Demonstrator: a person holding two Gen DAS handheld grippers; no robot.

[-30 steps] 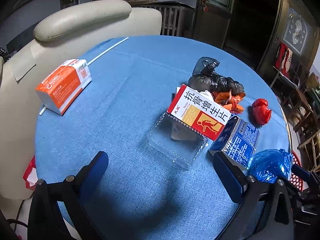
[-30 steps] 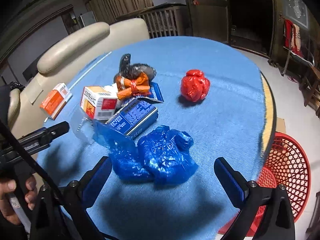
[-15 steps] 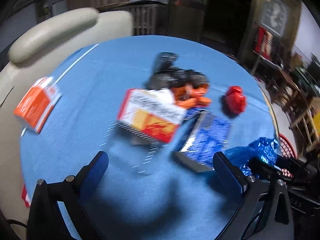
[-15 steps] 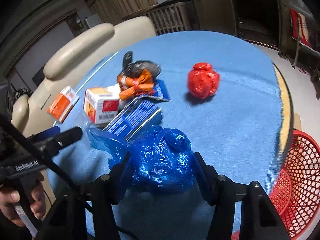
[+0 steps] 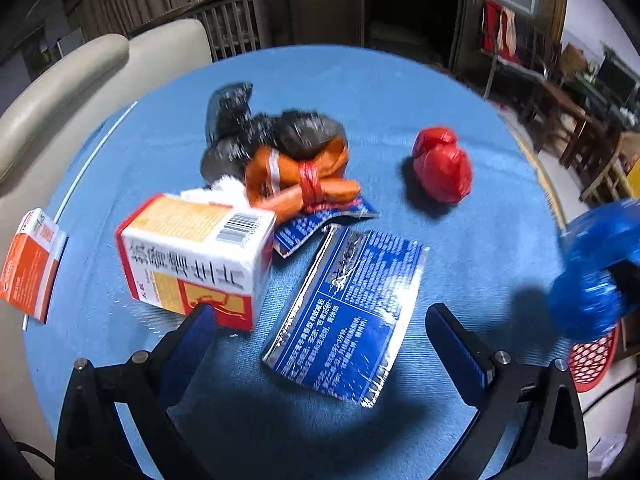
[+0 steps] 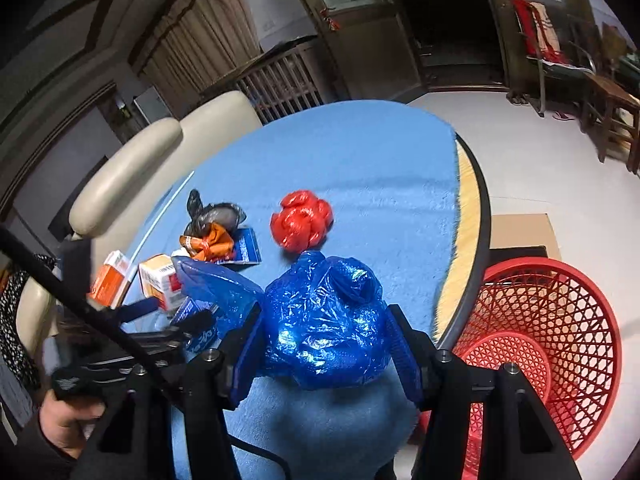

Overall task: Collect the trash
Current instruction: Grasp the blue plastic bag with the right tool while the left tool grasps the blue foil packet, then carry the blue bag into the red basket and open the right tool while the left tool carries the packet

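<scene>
Your right gripper (image 6: 326, 344) is clamped on the crumpled blue plastic bag (image 6: 324, 320), its pads pressed into both flanks of the glossy, crackled bundle, and the bag appears to hang just clear of the blue cloth on the round worktop (image 6: 466, 216). The red mesh basket (image 6: 560, 320) stands on the floor to the right of that gripper and lower, just past the worktop's edge, so the carry looks short: out over the rim, then down into the open mouth.

Your left gripper (image 5: 320, 344) hovers with its jaws spread wide and nothing between them. Straight ahead of it lies the blue foil sachet (image 5: 348, 312), flat and shiny, its long axis running away from you and leaning a little right, so the jaws span its short width. Just left of it lies the white-and-orange carton (image 5: 192, 256), stiff and boxy, on its side, close to the left finger (image 5: 192, 344). Beyond them sit the knotted orange-and-black bag bundle (image 5: 288, 160) and, apart to the right, a tight ball of red plastic (image 5: 442, 170). A second orange carton (image 5: 30, 264) lies at the worktop's far left edge.
</scene>
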